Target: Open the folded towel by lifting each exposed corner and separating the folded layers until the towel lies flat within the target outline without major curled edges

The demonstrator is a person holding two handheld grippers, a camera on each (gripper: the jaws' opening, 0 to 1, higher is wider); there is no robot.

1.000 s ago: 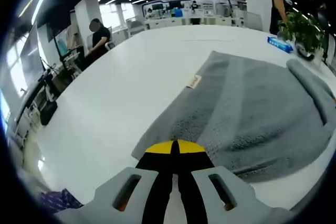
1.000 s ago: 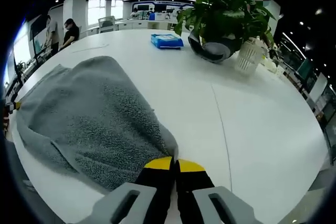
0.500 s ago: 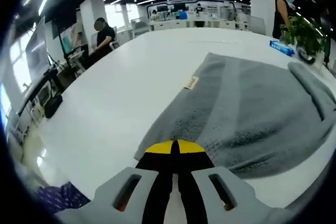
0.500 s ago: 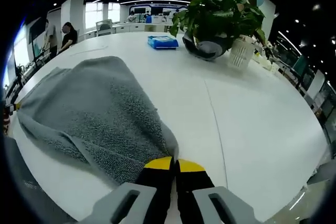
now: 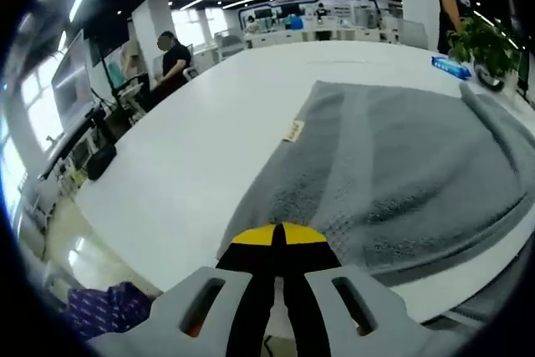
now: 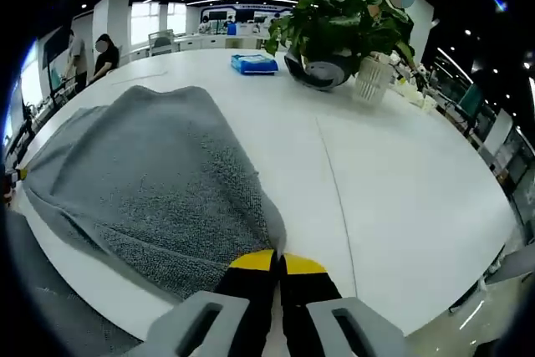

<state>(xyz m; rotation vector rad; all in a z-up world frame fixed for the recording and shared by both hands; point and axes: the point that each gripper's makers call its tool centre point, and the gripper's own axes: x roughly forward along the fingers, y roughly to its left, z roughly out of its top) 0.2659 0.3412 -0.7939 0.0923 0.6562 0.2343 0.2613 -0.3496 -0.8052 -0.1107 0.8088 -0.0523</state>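
towel tag: small tan label on the grey towel's edge, print too tiny to read
blue pack: near the plant, lettering unreadable

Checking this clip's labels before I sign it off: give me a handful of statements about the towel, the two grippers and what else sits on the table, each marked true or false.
1. Both grippers are shut on the towel. True: the left gripper and the right gripper each pinch a near corner.
2. The towel is blue. False: it is grey.
3. A potted plant stands on the table beyond the towel. True.
4. A small label sits at the towel's edge. True.
5. The blue packet lies on the towel. False: it lies on the bare table, apart from the towel.
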